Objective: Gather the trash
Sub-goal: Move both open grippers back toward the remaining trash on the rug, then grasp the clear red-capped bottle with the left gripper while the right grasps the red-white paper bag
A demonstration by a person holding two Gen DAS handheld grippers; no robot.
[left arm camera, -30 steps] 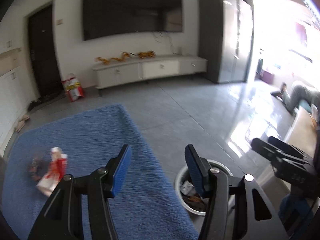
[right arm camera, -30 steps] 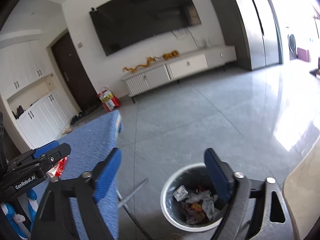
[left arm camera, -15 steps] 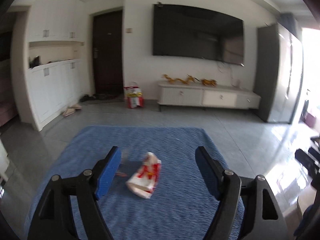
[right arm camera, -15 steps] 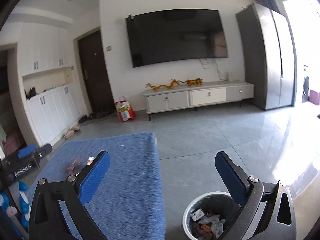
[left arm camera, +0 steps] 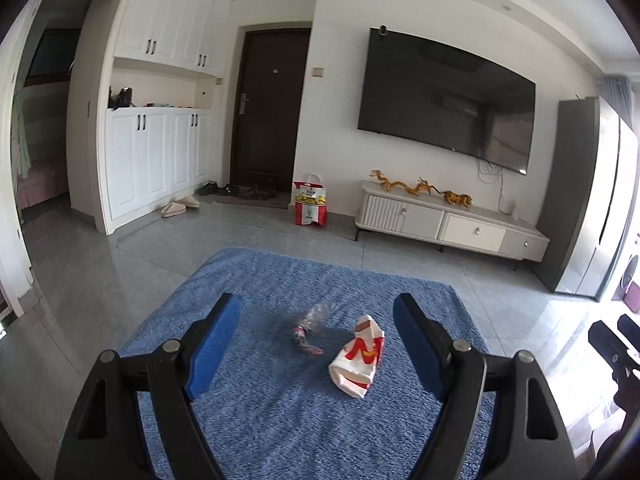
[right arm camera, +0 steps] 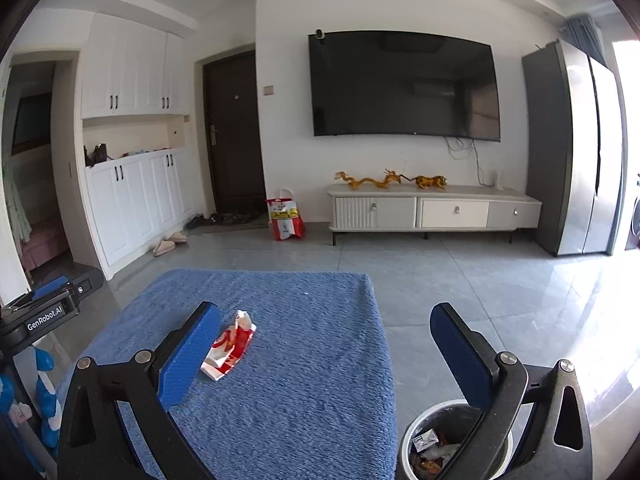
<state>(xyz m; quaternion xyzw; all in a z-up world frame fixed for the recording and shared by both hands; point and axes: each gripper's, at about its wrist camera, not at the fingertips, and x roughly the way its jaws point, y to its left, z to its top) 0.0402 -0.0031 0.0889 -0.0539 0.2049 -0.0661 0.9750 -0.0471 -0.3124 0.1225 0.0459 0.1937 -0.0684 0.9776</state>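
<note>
A crumpled red-and-white paper wrapper (left arm camera: 357,357) lies on the blue cloth-covered table (left arm camera: 280,420), and shows in the right wrist view (right arm camera: 229,346) too. A crushed clear plastic wrapper (left arm camera: 309,328) lies just left of it. My left gripper (left arm camera: 316,346) is open and empty, above the table with both pieces between its fingers' line of sight. My right gripper (right arm camera: 326,356) is open and empty over the table's right part. A white trash bin (right arm camera: 444,446) with litter inside stands on the floor right of the table, partly behind the right finger.
Grey tiled floor (right arm camera: 480,280) surrounds the table. A white TV console (right arm camera: 432,210) and a wall TV stand at the back, a red-yellow bag (right arm camera: 285,216) by the dark door. My left gripper's body (right arm camera: 44,312) shows at the left in the right wrist view.
Both grippers have swung left and levelled, from over the bin toward the table. The wrappers now sit centred in the left wrist view. Both stay open.
</note>
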